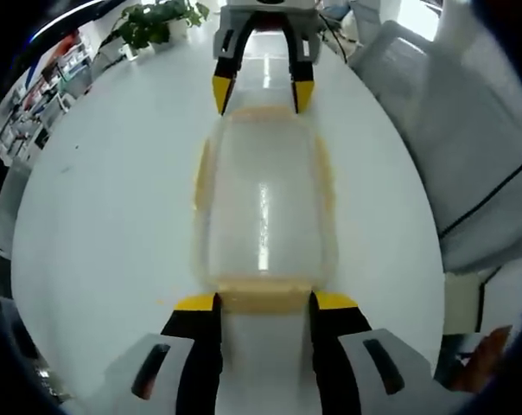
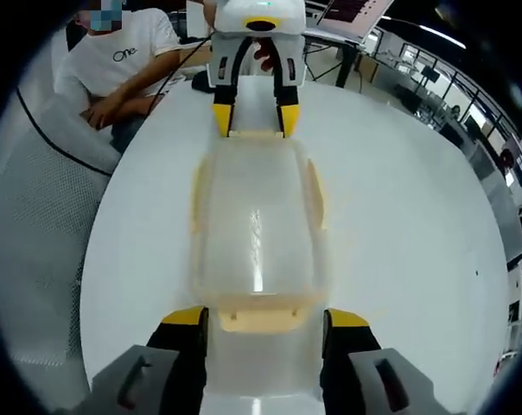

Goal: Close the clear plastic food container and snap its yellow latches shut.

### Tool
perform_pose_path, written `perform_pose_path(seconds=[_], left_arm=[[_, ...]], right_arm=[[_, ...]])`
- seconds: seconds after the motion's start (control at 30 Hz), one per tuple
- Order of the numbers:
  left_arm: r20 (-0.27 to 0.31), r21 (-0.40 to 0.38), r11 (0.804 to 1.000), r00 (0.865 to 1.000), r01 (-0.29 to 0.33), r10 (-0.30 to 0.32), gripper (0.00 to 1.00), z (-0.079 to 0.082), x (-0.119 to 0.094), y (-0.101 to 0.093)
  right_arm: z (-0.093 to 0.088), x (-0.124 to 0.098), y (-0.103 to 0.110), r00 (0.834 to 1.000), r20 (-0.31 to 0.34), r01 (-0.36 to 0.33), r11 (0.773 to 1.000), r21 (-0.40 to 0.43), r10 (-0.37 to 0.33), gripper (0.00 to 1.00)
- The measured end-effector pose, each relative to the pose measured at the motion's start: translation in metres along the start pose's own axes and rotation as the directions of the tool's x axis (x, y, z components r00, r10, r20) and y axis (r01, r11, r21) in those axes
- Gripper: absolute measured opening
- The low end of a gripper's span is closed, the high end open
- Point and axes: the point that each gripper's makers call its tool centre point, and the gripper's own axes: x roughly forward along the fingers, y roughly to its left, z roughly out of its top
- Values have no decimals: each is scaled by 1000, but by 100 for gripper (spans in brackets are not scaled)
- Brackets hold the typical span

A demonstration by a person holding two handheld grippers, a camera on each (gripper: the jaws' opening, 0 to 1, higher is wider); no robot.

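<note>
The left tongs and the right tongs are facing each other, low and level, each with its jaws standing apart.

One clear container, four yellow latches, two grippers, one potted plant

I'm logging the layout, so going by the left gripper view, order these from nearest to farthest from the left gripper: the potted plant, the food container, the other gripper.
1. The clear food container, directly ahead, its near yellow latch between the left gripper's jaw tips.
2. The right gripper, at the container's far end, facing back.
3. The potted plant, beyond the white table, far upper left.
</note>
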Motion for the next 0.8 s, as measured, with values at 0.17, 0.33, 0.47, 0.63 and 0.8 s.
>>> perform_pose_path(seconds=[0.17, 0.33, 0.47, 0.63, 0.8], left_arm=[[-3, 3, 1000, 1000, 1, -1, 39, 0, 0, 0], [-10, 3, 1000, 1000, 1, -1, 39, 1, 1, -1], [-10, 11, 1000, 1000, 8, -8, 39, 1, 1, -1], [-15, 5, 1000, 1000, 1, -1, 39, 2, 1, -2], [-20, -15, 1000, 1000, -8, 7, 38, 2, 2, 0]], right_arm=[[0, 1, 6, 998, 16, -56, 998, -5, 56, 45], [1, 1, 6, 997, 27, -70, 997, -37, 71, 45], [0, 0, 2, 997, 22, -73, 996, -46, 74, 38], [1, 0, 4, 997, 12, -72, 996, -50, 73, 38], [2, 0, 5, 998, -5, -66, 997, -46, 66, 37]])
